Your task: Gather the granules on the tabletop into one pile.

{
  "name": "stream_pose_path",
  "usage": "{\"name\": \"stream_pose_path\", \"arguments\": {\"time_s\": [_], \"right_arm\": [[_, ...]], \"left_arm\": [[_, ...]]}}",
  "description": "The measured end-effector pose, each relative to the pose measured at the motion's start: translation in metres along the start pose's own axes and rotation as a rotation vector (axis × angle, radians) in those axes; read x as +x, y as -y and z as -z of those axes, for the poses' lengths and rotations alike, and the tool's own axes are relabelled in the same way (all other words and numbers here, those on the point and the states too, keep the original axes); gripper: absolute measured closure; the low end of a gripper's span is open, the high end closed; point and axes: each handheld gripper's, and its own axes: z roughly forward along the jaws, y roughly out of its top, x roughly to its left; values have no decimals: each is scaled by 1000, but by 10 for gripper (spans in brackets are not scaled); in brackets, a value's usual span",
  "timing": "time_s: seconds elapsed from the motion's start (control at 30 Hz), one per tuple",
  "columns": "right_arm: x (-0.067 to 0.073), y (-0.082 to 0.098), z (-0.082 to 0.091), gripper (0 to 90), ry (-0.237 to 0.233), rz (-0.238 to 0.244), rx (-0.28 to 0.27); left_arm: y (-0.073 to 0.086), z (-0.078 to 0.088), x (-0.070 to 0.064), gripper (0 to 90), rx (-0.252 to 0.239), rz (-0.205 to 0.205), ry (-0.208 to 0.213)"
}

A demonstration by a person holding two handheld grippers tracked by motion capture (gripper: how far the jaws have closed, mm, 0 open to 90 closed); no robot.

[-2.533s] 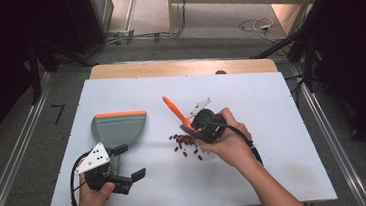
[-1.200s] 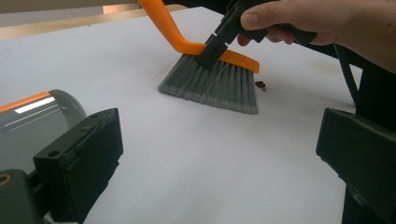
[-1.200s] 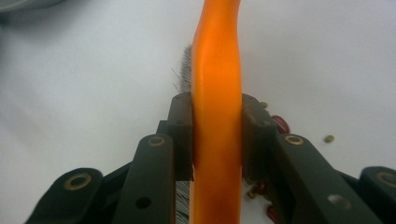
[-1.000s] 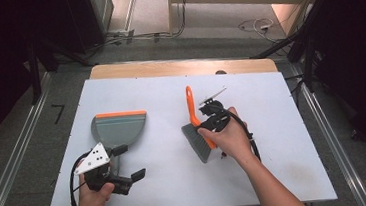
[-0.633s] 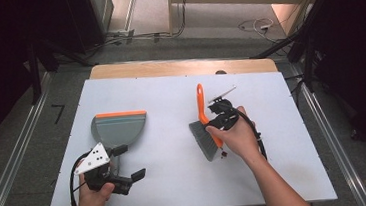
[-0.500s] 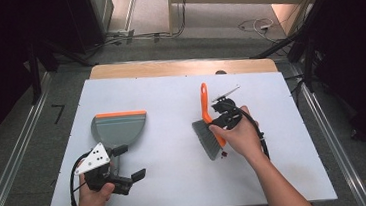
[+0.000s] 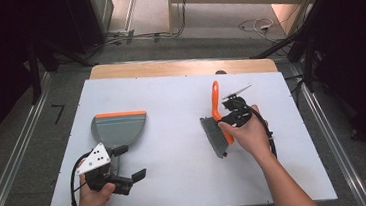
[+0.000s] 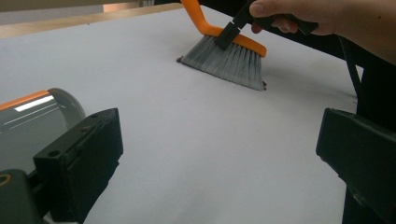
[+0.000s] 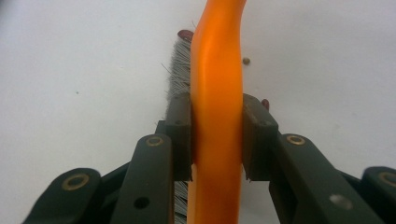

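Looked down on a wide white rectangular tabletop (image 7: 172, 114) with a bare wooden strip along its far edge and dark floor all round. Found a grey plastic dustpan with an orange front lip (image 7: 118, 128) at about nine o'clock of the table's centre, mouth turned to twelve o'clock. Found an orange-handled hand brush with grey bristles (image 7: 215, 135) at about three o'clock, well apart from the pan, bristles down on the surface and handle pointing to twelve. Saw the right gripper (image 9: 217, 135) clamped tight on the orange handle, one black pad on each side, no gap. Saw the left gripper (image 7: 119, 176) at seven o'clock, just near the pan's handle end, jaws spread wide and holding nothing. Made out a few small dark crumbs (image 9: 185, 34) at the bristle tips. Judged the step to be sweeping those bits toward the pan: best done with bristles kept flat, short strokes toward nine o'clock, and the pan steadied first. Noted broad bare table between brush and pan, ample for the stroke; less room toward the three o'clock edge, where crumbs could fall off.
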Motion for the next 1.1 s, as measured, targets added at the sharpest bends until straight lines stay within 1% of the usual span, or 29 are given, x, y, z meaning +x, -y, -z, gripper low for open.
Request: {"name": "stream_pose_path", "arguments": {"time_s": [0.03, 0.27, 0.4, 0.47, 0.53, 0.6, 0.7, 0.77, 0.83, 0.9, 0.97, 1.0, 1.03, 1.1], "right_arm": [[-1, 0, 0, 672, 0, -8, -1], [-11, 2, 3, 671, 9, -25, -8], [-12, 2, 3, 672, -1, -30, -17], [-12, 2, 6, 675, -40, -43, -25], [-11, 1, 7, 679, -62, -45, -43], [-7, 1, 10, 681, -76, -25, -56], [-1, 1, 19, 683, -96, 27, -74], [3, 0, 28, 683, -88, 88, -90], [7, 0, 37, 683, -73, 180, -88], [9, 2, 45, 683, -55, 264, -70], [11, 5, 52, 684, -67, 319, -41], [11, 8, 55, 684, -75, 362, -34], [12, 11, 57, 684, -89, 390, -17], [12, 19, 60, 684, -87, 454, 19]], "left_arm": [[0, 0, 0, 13, -2, 1, 2], [0, 0, 0, 13, -2, 0, 1], [0, -1, 0, 14, -1, 0, 1], [0, -1, 0, 13, 2, -1, 1], [0, -2, 0, 13, 3, -1, 1], [0, -2, 0, 13, 2, -2, 1], [0, -2, 0, 14, 2, 1, 2], [0, -2, 1, 14, 3, 3, 0], [0, -2, 1, 13, 2, 2, 0], [0, -1, 0, 13, 0, 3, -1], [0, -1, 0, 13, 0, 1, -1], [0, -2, 0, 14, 1, 2, 0], [0, -2, 0, 13, 1, 2, 1], [0, -2, 0, 13, 1, 1, 0]]}}
